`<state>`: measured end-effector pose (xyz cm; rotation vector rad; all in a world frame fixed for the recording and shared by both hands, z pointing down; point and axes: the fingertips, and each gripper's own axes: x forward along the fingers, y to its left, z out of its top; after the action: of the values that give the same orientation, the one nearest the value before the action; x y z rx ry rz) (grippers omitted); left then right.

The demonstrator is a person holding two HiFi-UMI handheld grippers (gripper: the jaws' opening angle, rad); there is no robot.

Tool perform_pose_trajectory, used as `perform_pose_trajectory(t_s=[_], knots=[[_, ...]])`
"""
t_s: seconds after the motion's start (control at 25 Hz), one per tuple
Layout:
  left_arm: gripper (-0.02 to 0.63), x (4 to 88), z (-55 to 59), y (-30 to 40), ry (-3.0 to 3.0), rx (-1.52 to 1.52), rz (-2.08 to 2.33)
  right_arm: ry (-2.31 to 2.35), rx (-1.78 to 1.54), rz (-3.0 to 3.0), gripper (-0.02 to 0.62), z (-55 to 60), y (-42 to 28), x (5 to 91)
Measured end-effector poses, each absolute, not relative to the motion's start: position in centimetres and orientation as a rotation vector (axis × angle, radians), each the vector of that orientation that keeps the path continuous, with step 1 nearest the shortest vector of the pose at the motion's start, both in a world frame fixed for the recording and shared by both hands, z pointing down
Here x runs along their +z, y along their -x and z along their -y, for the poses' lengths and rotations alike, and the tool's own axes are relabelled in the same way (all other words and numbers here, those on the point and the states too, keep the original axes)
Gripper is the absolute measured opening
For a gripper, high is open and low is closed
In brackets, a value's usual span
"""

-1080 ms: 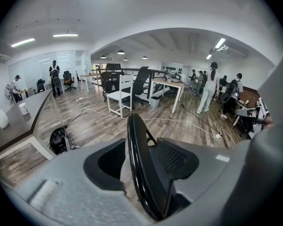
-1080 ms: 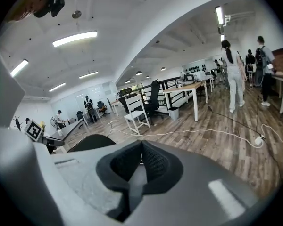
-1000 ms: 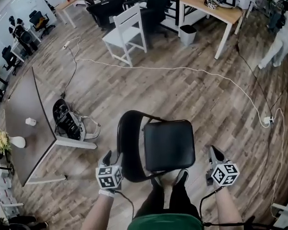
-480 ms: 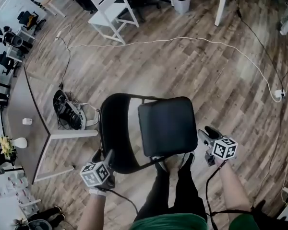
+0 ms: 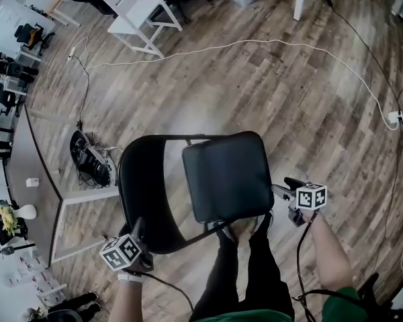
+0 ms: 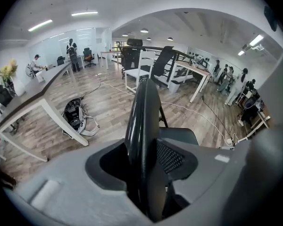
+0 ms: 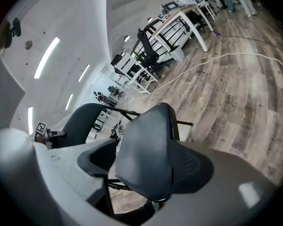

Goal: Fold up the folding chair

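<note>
1. The folding chair (image 5: 188, 186) stands on the wood floor (image 5: 269, 92) directly in front of my legs (image 5: 245, 274). It is unfolded, with the seat down.
2. In the head view the black seat (image 5: 225, 174) is on the right and the curved black backrest (image 5: 142, 200) on the left, with the thin frame tubes showing between them.
3. The left gripper (image 5: 136, 232) is at the near lower edge of the backrest, pointing steeply down. In the left gripper view the backrest runs edge-on up the middle, between the two jaws. The jaws are closing on it. The right-hand pad lies just beside the backrest, and I see a dark gap on the other side. I do not read a firm clamp yet.
4. The right gripper (image 5: 281, 189) is at the right edge of the seat, pointing towards it. In the right gripper view the seat's edge sits between the jaws. The jaws are spreading and the fingers are released, not pinching the seat.
5. Surroundings: a grey desk (image 5: 27, 173) stands at the left, and a dark bag (image 5: 87, 156) lies on the floor beside its leg. A white cable (image 5: 289, 44) trails across the floor beyond the chair, and a white chair (image 5: 138, 9) stands at the far side.
</note>
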<state>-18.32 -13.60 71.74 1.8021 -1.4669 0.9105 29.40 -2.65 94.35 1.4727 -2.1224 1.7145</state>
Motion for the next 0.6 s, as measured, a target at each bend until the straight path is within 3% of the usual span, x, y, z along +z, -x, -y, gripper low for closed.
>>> perform_pose_trajectory(t_s=[0.6], knots=[[0.201,72.9,14.0,17.6,-1.810,0.916,1.474,-1.180,1.932,2.139,0.353,4.2,-29.4,108.5]])
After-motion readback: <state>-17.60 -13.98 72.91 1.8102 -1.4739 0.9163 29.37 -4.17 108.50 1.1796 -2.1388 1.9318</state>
